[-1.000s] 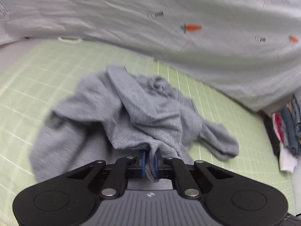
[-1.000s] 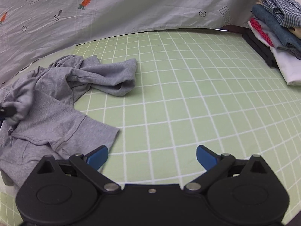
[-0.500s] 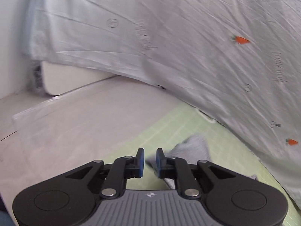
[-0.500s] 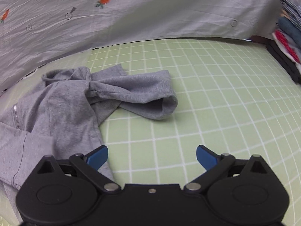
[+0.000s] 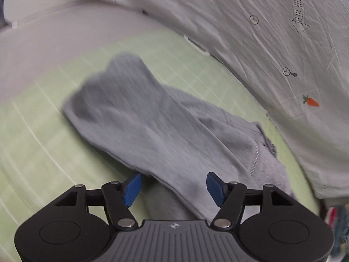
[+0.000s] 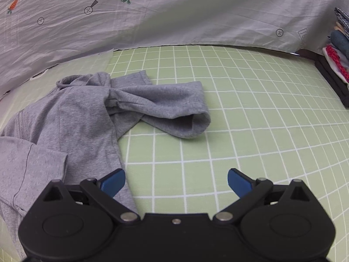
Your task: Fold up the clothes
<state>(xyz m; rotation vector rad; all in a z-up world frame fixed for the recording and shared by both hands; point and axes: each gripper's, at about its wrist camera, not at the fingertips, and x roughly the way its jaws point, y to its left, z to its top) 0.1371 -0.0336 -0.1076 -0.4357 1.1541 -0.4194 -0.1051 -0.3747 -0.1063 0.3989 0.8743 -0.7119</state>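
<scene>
The grey zip hoodie [image 6: 72, 118] lies crumpled on the green grid mat [image 6: 250, 131] covering the desk, at 9 to 10 o'clock in the right wrist view, with one sleeve [image 6: 174, 107] thrown out toward 12 o'clock and its cuff open. Your left gripper [image 5: 173, 185] has just been opening; its fingers stand fairly wide over a fold of grey cloth that passes between them without either pad pressing on it, as far as the blurred left view allows. Your right gripper [image 6: 176, 180] hangs with fingers wide and empty, the hoodie's hem edge just beside its left finger. Spread the garment flat before any fold: take the hem corner with the right gripper, pinch a matching corner with the left, and draw them apart along the grid lines. Straighten the sleeve afterwards. The printed backdrop sheet [image 5: 272, 43] carries carrots, screw symbols and an arrow [image 5: 298, 12] that appears to read "LOOK HERE".
</scene>
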